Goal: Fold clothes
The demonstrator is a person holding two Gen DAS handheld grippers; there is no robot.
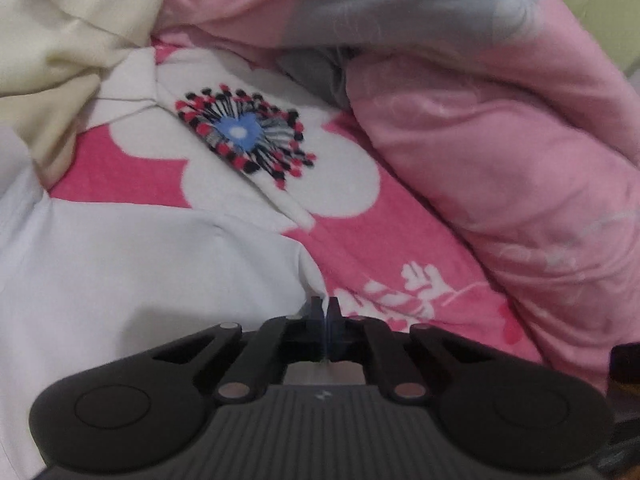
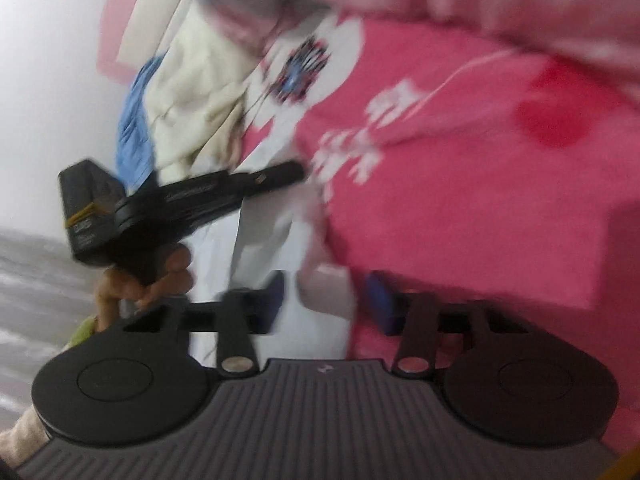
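Both grippers work at the white garment (image 1: 132, 264) lying on the pink flowered sheet (image 1: 360, 240). Left gripper (image 1: 325, 307): jaws pressed together at the garment's edge, seemingly pinching the thin cloth. Right gripper (image 2: 324, 300): blue-padded jaws apart, soft white fabric between them; motion blur hides whether they grip. Beside the sheet bulges a puffy pale-pink quilt (image 1: 500, 140); a crumpled cream cloth (image 1: 60, 40) lies beyond.
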